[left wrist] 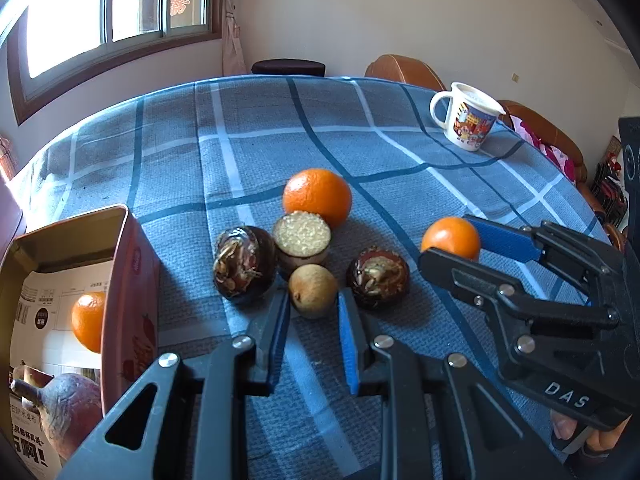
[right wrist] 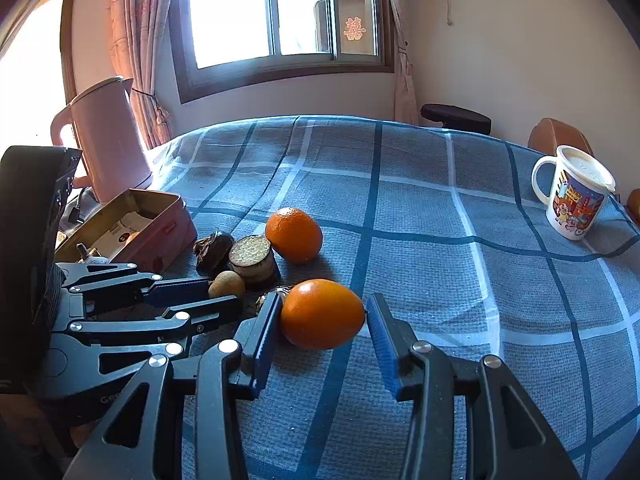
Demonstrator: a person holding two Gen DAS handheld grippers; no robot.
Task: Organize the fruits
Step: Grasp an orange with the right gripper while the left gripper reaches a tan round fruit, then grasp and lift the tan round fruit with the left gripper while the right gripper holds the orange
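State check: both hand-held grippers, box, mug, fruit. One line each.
Left hand-held gripper: shut on small brown fruit.
Right hand-held gripper: shut on near orange.
Far orange: loose on tablecloth.
Box: open, orange inside.
Mug: upright, lidded.

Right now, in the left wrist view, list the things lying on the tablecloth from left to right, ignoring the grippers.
Open pink box → dark round fruit → small tan fruit → second dark round fruit → small orange between the right hand-held gripper's fingers → cartoon mug. The cut fruit and large orange overlap the middle, so they are left out.
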